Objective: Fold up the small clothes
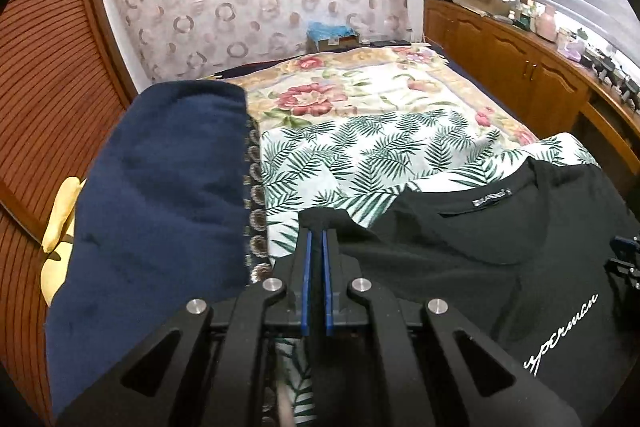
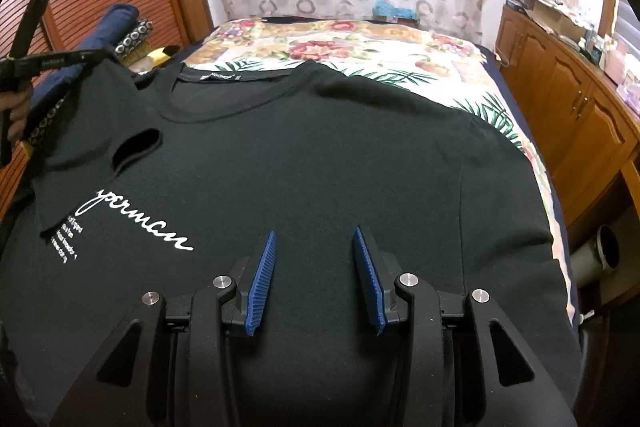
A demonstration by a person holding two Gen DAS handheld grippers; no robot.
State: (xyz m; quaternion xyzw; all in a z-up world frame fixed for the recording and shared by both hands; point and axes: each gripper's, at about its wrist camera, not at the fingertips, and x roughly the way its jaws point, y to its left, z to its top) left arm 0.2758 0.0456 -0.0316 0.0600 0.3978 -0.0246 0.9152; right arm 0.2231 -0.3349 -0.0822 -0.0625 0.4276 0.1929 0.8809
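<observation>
One black T-shirt [image 2: 320, 155] lies face up on the bed [image 1: 360, 99], chest print showing, collar at the far end from both hand-held grippers.

Left hand-held gripper [image 1: 317, 239]: jaws pressed together on a pinch of black cloth, which looks like the sleeve or shoulder edge of the shirt. In the right wrist view that corner of the shirt stands raised off the bed toward the left hand-held gripper, with the sleeve opening gaping below it. A hand [image 2: 16, 111] grips its handle at the far left edge of that view.

Right hand-held gripper [image 2: 314, 239]: jaws partly apart, nothing between the pads; it hovers over the lower chest of the shirt, print to its left, the shirt's other side seam to its right. Whether the tips touch the cloth cannot be told.

Surroundings: a folded navy blanket [image 1: 160, 207] sits just left of the left hand-held gripper; a leaf-print sheet [image 1: 360, 155] lies beyond its tips, under the shirt's shoulder.

Progress, as judged: early. The shirt body is spread flat, no fold crease visible. First side fold appears to be just starting, one sleeve lifted. Left to do: bring that side across, fold the opposite side, then fold the length. No finished folded small clothes are identifiable in either view.
</observation>
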